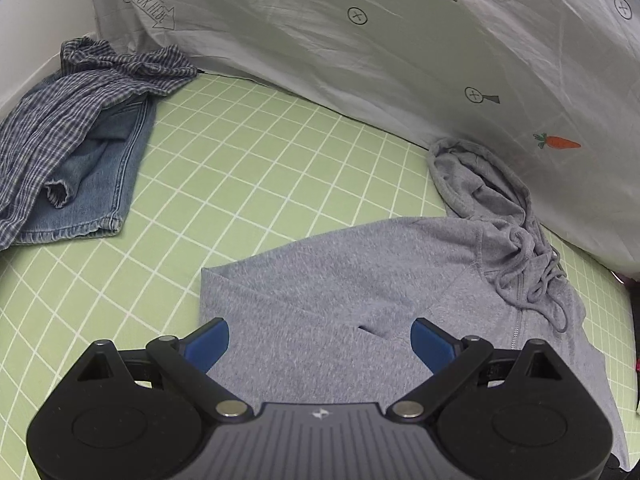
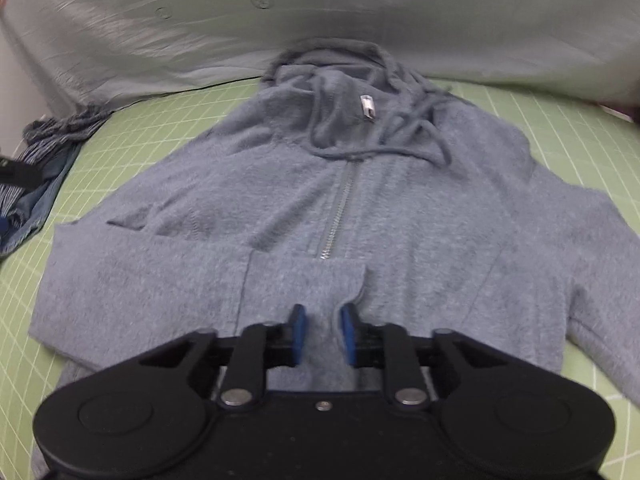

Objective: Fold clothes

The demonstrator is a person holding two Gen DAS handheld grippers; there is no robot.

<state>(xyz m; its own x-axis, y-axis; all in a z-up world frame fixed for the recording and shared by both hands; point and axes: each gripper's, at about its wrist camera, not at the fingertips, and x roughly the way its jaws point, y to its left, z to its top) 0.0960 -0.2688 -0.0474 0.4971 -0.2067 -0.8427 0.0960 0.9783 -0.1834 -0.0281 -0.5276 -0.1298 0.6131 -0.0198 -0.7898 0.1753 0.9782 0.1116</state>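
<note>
- A pale green mat ruled with a white grid [image 1: 248, 184] covers the work surface, and a wrinkled white sheet printed with carrots, arrows and crossed circles [image 1: 360, 60] hangs behind it from ten o'clock round to three o'clock in the left wrist view.
- A grey zip-up hooded sweatshirt [image 2: 280, 184] lies front side up in the middle of the mat, its hood [image 2: 332, 60] at twelve o'clock in the right wrist view, touching the foot of the sheet.
- The metal zip [image 2: 338, 208] runs down the chest, its silver pull [image 2: 367, 109] near the collar, with the drawstrings [image 2: 400, 140] loose and tangled just beside it.
- A sleeve is folded across the lower front, its cuff end lying over the bottom of the zip.
- The left gripper [image 1: 319, 340] hovers over the sweatshirt's edge with its blue-padded jaws spread wide and nothing between them.
- The right gripper [image 2: 323, 330] sits low at six o'clock, its jaws narrowed, with a ridge of grey fleece between the pads; whether they pinch it tight I cannot tell.
- At nine to ten o'clock in the left wrist view, well apart from the sweatshirt, a crumpled blue-and-white checked shirt [image 1: 92, 92] lies partly on top of a pair of faded blue denim jeans [image 1: 96, 184].
</note>
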